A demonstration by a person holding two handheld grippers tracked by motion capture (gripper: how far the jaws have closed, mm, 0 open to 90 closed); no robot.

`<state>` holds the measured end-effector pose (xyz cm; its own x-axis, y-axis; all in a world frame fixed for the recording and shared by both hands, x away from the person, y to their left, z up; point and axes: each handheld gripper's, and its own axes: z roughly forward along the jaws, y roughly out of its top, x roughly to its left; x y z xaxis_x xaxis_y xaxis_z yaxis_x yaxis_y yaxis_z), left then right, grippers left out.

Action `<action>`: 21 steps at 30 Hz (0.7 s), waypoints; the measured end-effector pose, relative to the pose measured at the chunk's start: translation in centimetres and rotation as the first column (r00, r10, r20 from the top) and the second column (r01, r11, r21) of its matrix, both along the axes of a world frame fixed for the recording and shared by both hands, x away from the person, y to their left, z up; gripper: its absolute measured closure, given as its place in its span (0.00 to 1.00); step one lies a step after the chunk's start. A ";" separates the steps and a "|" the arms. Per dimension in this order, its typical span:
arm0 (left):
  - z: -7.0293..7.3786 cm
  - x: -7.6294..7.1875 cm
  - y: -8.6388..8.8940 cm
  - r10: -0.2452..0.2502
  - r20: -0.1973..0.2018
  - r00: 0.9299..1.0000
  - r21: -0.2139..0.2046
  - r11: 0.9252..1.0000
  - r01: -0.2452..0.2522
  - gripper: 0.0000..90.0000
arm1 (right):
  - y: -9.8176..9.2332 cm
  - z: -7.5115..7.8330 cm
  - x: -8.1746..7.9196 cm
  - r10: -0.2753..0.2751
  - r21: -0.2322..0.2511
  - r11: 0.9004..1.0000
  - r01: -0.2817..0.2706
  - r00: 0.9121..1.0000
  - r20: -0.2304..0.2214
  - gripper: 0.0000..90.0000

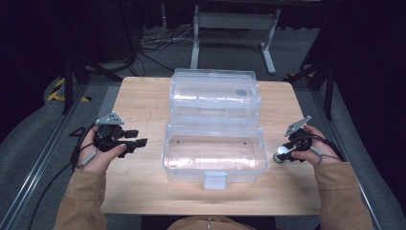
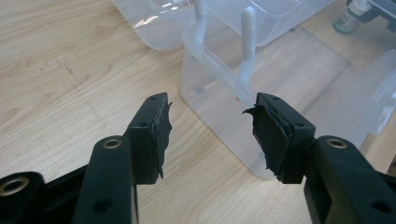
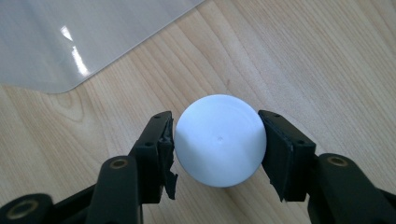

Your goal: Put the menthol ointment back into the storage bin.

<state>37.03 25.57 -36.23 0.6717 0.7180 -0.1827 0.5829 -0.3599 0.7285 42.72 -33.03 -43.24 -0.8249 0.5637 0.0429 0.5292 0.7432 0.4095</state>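
From the high view, the clear plastic box (image 1: 214, 155) sits mid-counter with its lid (image 1: 215, 92) thrown back toward twelve o'clock. My left claw (image 1: 135, 138) waits at nine o'clock of the box, my right claw (image 1: 281, 154) at three o'clock, poised over a small white-capped bottle (image 1: 282, 153) standing on the counter (image 1: 143, 189).

In the left claw view, the jaws stand wide with nothing between them, aimed at the box wall (image 2: 219, 88); the bottle (image 2: 348, 17) shows far off at one o'clock.

In the right claw view, I look straight down on the round white cap (image 3: 219, 140). The jaws bracket it closely on both sides; the right pad seems to meet the cap, the left is just at its edge, so I judge the grip not yet firm.

To do this well, I'd keep the claw centred over the cap, squeeze evenly, then lift straight so the bottle doesn't tip.

No readable writing or brand anywhere.
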 end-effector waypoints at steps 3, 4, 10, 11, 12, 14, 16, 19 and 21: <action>0.0 0.1 -0.1 -0.006 0.001 1.000 0.002 1.000 0.006 0.52 | 0.0 -0.1 0.0 -0.004 -0.005 1.000 0.004 1.000 -0.003 0.54; 0.0 0.1 -0.1 -0.005 -0.001 1.000 0.001 1.000 0.005 0.52 | 0.0 -0.2 0.0 -0.004 -0.010 1.000 0.004 1.000 -0.004 0.55; 0.0 0.1 -0.1 -0.003 -0.004 1.000 -0.001 1.000 0.003 0.52 | 0.0 -0.3 0.0 -0.009 -0.011 1.000 0.009 1.000 -0.005 0.55; 0.0 0.1 -0.1 -0.003 -0.004 1.000 -0.001 1.000 0.003 0.52 | 0.0 -0.2 0.0 -0.009 -0.012 1.000 0.009 1.000 -0.006 0.55; 0.0 0.1 -0.1 -0.004 -0.004 1.000 -0.001 1.000 0.004 0.52 | 0.0 -0.2 0.0 -0.009 -0.012 1.000 0.009 1.000 -0.006 0.55; 0.0 0.1 -0.1 -0.003 -0.004 1.000 -0.001 1.000 0.003 0.52 | 0.0 -0.2 0.1 -0.008 -0.016 1.000 0.008 1.000 -0.005 0.56; 0.0 0.1 -0.1 -0.004 -0.002 1.000 -0.001 1.000 0.004 0.52 | 0.0 -0.2 0.1 -0.008 -0.020 1.000 0.008 1.000 -0.007 0.56; 0.1 0.1 0.0 0.001 0.005 1.000 -0.001 1.000 -0.001 0.52 | 0.0 0.0 0.0 -0.009 -0.018 1.000 0.009 1.000 -0.013 0.56; 0.1 0.1 0.1 0.001 0.007 1.000 -0.002 1.000 -0.001 0.52 | 0.1 0.3 0.0 -0.007 -0.018 1.000 0.007 1.000 -0.010 0.56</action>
<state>37.11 25.67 -36.08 0.6719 0.7186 -0.1793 0.5782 -0.3578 0.7332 42.72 -32.91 -42.98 -0.8204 0.5704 0.0410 0.5386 0.7466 0.3906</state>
